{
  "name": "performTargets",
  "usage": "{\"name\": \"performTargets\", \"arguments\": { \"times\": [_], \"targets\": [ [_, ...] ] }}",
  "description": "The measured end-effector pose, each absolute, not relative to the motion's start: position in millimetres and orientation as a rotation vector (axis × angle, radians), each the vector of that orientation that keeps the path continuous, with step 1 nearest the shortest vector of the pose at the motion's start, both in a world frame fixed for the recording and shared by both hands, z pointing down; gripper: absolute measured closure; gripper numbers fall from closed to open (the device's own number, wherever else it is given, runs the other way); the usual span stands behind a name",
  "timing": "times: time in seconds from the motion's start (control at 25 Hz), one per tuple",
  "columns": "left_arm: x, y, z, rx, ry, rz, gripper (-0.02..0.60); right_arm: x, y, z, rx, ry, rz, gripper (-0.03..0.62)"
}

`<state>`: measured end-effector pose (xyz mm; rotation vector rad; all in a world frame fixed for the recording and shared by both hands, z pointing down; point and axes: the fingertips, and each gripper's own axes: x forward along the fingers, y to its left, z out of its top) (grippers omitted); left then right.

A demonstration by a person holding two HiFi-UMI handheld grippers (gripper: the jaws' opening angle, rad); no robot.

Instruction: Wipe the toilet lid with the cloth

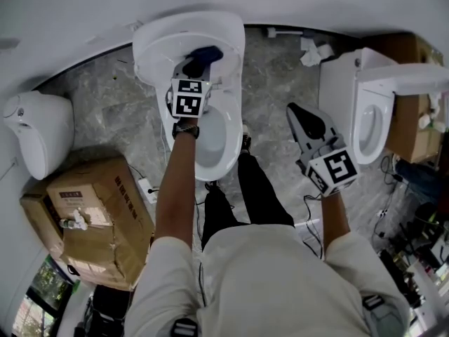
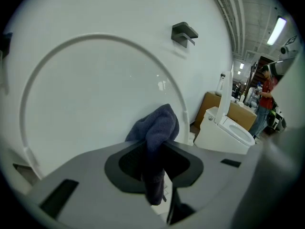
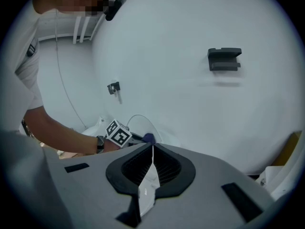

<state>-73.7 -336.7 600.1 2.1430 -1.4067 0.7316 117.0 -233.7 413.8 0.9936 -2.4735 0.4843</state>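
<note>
White and glossy, a rounded toilet [image 1: 38, 132] sits at the far left on a grey, veined stone floor [image 1: 119, 111]. Beside it lies a creased brown cardboard box [image 1: 95, 220] with dark print too small to read.

In the middle stands a second toilet with its smooth oval toilet lid [image 1: 165, 41] raised. The left gripper [image 1: 198, 63] is clamped on a soft, dark blue cloth [image 1: 205, 56], bunched into a lump above the grey ribbed pads and hanging limp below them. In the left gripper view the cloth [image 2: 159, 123] sits at the lower right of the lid [image 2: 95, 94]; whether it touches the lid cannot be told. A marker cube [image 1: 188, 97] with black-and-white squares rides on this gripper.

Further right, the right gripper [image 1: 296, 112] hangs over the floor, well apart from the lid, with its jaws pressed together on nothing. A third white toilet [image 1: 368, 121] stands at the far right.
</note>
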Motion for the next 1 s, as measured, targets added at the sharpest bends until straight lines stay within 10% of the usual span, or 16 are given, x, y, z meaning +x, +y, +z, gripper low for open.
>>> {"name": "performTargets", "arguments": {
  "times": [1.0],
  "targets": [
    [-231.3,-295.9,655.2,1.801,-1.591,0.732,0.499,59.4,-225.1,441.3,0.869,-2.474,0.519,0.563]
  ]
}}
